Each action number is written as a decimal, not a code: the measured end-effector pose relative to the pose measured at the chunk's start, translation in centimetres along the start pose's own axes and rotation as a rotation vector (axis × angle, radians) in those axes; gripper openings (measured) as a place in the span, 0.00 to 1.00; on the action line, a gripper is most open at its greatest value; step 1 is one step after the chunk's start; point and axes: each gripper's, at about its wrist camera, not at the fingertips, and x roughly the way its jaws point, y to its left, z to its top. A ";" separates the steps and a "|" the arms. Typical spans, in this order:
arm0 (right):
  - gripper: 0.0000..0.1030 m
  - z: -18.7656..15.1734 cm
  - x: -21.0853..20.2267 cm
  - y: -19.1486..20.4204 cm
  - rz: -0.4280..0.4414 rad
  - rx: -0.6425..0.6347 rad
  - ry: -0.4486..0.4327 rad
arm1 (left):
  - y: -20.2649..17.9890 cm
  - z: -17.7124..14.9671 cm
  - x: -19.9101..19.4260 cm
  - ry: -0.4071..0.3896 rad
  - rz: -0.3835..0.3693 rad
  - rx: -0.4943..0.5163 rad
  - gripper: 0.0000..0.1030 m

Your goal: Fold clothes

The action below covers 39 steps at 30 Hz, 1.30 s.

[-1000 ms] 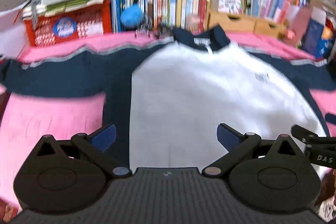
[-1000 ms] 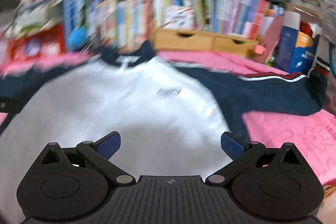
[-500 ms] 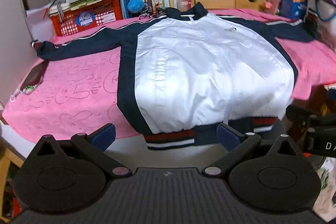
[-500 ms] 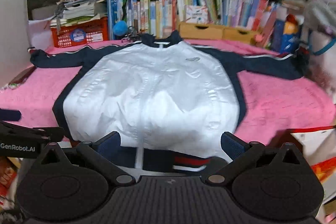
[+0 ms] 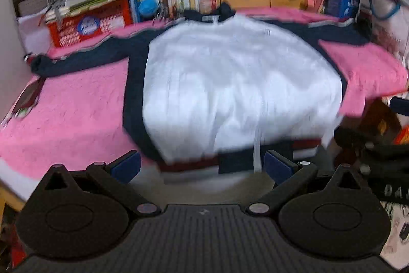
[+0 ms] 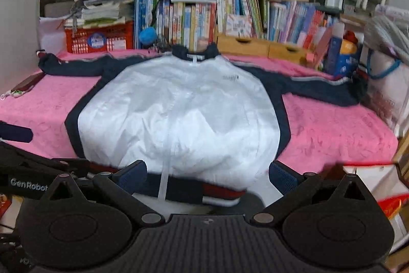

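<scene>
I have pulled both grippers back from the jacket (image 6: pixel 179 114); it lies spread flat on the worktop (image 6: pixel 332 129), hem at the front edge. My left gripper (image 5: pixel 202 166) and right gripper (image 6: pixel 207 174) gape, empty, so folding can begin.

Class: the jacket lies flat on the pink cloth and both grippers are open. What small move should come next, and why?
Probably the left gripper should go to the left sleeve to fold it in. The jacket lies flat with both sleeves spread on the pink cloth, and the right gripper is also open, holding nothing.
</scene>
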 end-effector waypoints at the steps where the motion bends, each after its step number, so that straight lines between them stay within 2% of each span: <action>1: 1.00 0.2 0.5 -0.5 -0.014 0.007 -0.015 | 0.3 0.7 0.6 -0.019 0.002 -0.006 1.00; 7: 1.00 1.5 3.7 -3.7 -0.101 0.053 -0.106 | 2.2 5.3 5.7 0.006 0.048 -0.017 1.00; 16: 1.00 5.2 14.0 -19.6 -0.319 0.237 -0.247 | 3.7 11.0 13.3 0.040 0.069 -0.031 1.00; 19: 0.99 6.7 18.0 -23.8 -0.390 0.266 -0.281 | 3.8 12.6 16.1 0.046 0.065 -0.026 1.00; 22: 0.99 8.0 21.5 -27.3 -0.440 0.300 -0.312 | 3.3 13.8 19.3 0.087 0.097 -0.012 1.00; 26: 0.96 10.3 26.9 -29.7 -0.464 0.259 -0.239 | 3.0 14.8 22.9 0.135 0.112 0.000 1.00; 30: 0.95 12.1 32.7 -30.9 -0.498 0.147 -0.108 | 3.3 14.9 24.2 0.107 0.083 -0.058 1.00; 31: 0.95 12.4 34.2 -31.3 -0.515 0.146 -0.059 | 3.2 14.7 24.2 0.085 0.081 -0.063 1.00; 34: 0.95 12.9 38.2 -33.0 -0.597 0.123 0.017 | 3.1 13.3 24.0 -0.015 0.065 -0.066 1.00; 35: 0.68 13.0 39.1 -33.5 -0.612 0.129 0.038 | 3.3 13.0 24.0 -0.034 0.056 -0.079 1.00; 36: 0.03 13.1 39.6 -33.9 -0.607 0.158 0.069 | 3.5 13.1 24.2 -0.026 0.045 -0.096 1.00; 37: 0.06 13.3 40.0 -34.2 -0.592 0.188 0.090 | 3.7 13.2 24.3 -0.020 0.034 -0.112 1.00; 39: 0.04 13.7 38.9 -32.9 -0.491 0.236 0.041 | 3.7 13.4 24.4 -0.019 0.032 -0.111 1.00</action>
